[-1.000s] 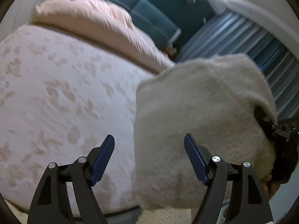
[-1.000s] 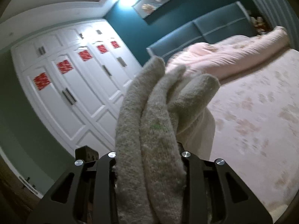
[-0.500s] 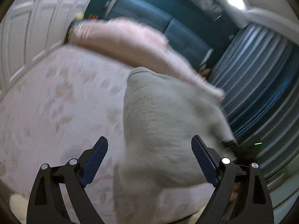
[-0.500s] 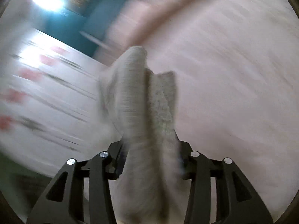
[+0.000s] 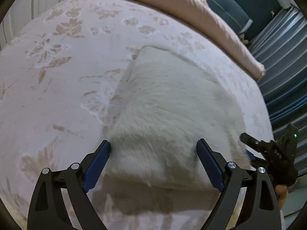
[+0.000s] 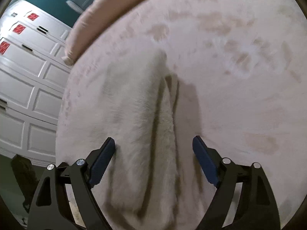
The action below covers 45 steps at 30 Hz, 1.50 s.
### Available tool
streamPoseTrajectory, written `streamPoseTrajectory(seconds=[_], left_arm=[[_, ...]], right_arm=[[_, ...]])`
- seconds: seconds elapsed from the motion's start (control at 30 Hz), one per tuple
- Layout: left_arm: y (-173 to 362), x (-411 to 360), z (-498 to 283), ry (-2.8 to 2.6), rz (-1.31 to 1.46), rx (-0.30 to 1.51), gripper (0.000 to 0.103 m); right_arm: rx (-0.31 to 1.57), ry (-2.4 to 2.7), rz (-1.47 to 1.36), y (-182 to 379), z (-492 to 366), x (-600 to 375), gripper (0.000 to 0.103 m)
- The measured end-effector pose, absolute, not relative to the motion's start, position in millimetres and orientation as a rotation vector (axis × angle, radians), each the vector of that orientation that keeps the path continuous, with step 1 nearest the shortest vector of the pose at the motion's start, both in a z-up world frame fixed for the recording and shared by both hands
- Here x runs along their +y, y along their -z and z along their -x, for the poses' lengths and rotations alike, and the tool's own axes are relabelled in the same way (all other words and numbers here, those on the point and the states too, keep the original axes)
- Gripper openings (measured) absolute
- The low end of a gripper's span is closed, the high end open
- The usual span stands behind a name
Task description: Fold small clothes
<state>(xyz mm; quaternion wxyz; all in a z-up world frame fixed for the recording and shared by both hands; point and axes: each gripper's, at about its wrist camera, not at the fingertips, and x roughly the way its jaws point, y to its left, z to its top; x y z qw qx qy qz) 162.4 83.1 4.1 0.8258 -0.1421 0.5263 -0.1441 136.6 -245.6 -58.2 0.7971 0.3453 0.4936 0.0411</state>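
Fuzzy cream garment (image 5: 172, 111) now released onto bed (image 5: 57, 76), right jaws spread.

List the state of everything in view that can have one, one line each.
Left gripper: open, fingers either side of the cloth.
Right gripper: open, cloth lying between its fingers.
Cloth: folded in layers, lying on the bed.
Bed cover: spread flat.
Pink quilt: bunched along the far side of the bed.
Wardrobe doors: shut.
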Motion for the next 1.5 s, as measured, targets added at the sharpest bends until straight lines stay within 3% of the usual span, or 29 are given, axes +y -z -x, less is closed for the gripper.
streamPoseTrajectory(seconds=[0.13, 0.2, 0.23, 0.27, 0.37, 0.5, 0.57, 0.63, 0.67, 0.9, 1.1, 1.37, 1.5], left_arm=[[10, 90, -171, 0.341, 0.335, 1.133, 0.091], [17, 94, -172, 0.348, 0.366, 1.147, 0.094], [23, 96, -174, 0.356, 0.402, 1.154, 0.094], [26, 98, -174, 0.357, 0.432, 1.155, 0.094], [18, 96, -172, 0.343, 0.461, 1.124, 0.090], [-15, 78, -167, 0.343, 0.365, 1.003, 0.089], [-18, 61, -170, 0.304, 0.255, 0.992, 0.090], [-3, 47, -175, 0.278, 0.167, 1.035, 0.094], [6, 42, -177, 0.297, 0.162, 1.065, 0.094], [-7, 37, -161, 0.232, 0.089, 1.021, 0.094], [4, 35, -166, 0.187, 0.070, 1.057, 0.098], [-32, 64, -136, 0.145, 0.095, 0.991, 0.094], [-42, 92, -122, 0.069, 0.097, 0.975, 0.094]], right_arm=[[1.053, -0.144, -0.817, 72, -152, -235, 0.084], [1.076, -0.194, -0.812, 73, -164, -224, 0.064], [1.090, -0.211, -0.805, 72, -171, -219, 0.045], [1.094, -0.225, -0.759, 65, -177, -214, 0.037], [0.973, -0.274, -0.561, 6, -182, -200, 0.031], [0.834, -0.277, -0.316, -49, -174, -191, 0.036], [0.945, -0.157, -0.201, -15, -187, -192, 0.043], [1.132, -0.069, -0.193, 37, -198, -202, 0.044], [1.099, -0.054, -0.244, 39, -191, -210, 0.048], [0.936, -0.015, -0.381, -31, -124, -234, 0.049], [1.099, 0.016, -0.187, 31, -125, -205, 0.046], [0.938, -0.124, -0.161, -57, -129, -157, 0.045], [1.065, -0.234, -0.134, -22, -163, -105, 0.045]])
